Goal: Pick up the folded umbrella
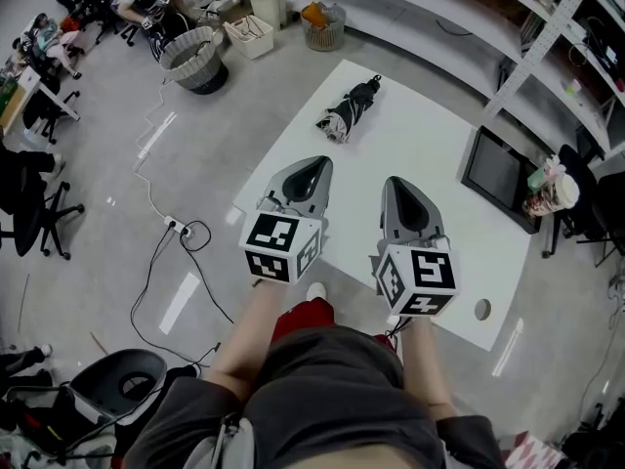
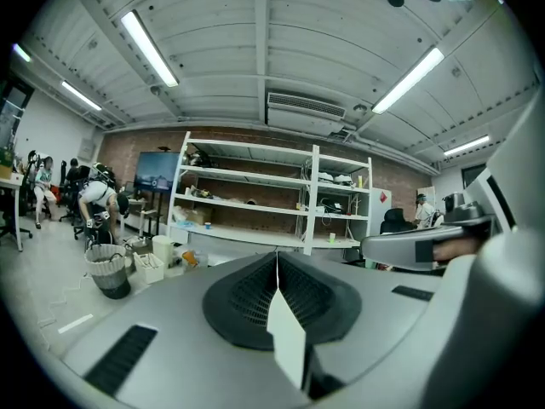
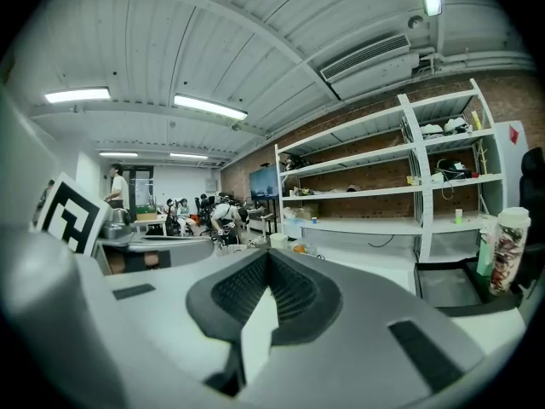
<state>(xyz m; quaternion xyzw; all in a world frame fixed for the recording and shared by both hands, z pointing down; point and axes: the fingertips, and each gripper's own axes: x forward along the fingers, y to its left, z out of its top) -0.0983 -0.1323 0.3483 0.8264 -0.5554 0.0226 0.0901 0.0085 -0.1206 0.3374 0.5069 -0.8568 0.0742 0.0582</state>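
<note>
Both forearms reached forward from the person's body, side by side and roughly parallel, each carrying a hand-held gripper out over the near part of the white tabletop (image 1: 459, 262). The left hand-held gripper (image 1: 314, 164) sat above the tabletop's near left edge, its marker cube turned up toward the head camera and its nose pointing away from the body, only slightly below level. Its jaws were pressed together with nothing between them, and in its own view they met in a single thin seam. The right hand-held gripper (image 1: 398, 182) was held just beside it, a little nearer the body, at much the same near-level tilt, with its marker cube likewise facing up. Its jaws were also together and empty, the dark ribbed pads closing into one line in the right gripper view.

The folded umbrella (image 1: 349, 110) lay flat on the tabletop near the far left edge, black with a paler patterned end pointing toward the near left. It was well apart from both hand-held grippers, ahead of the left one, and neither touched it.

A dark flat screen (image 1: 498, 174) lay at the right edge of the tabletop, with a patterned cup (image 1: 552, 191) just beyond it. On the floor to the left stood a grey wastebasket (image 1: 195, 59)
</note>
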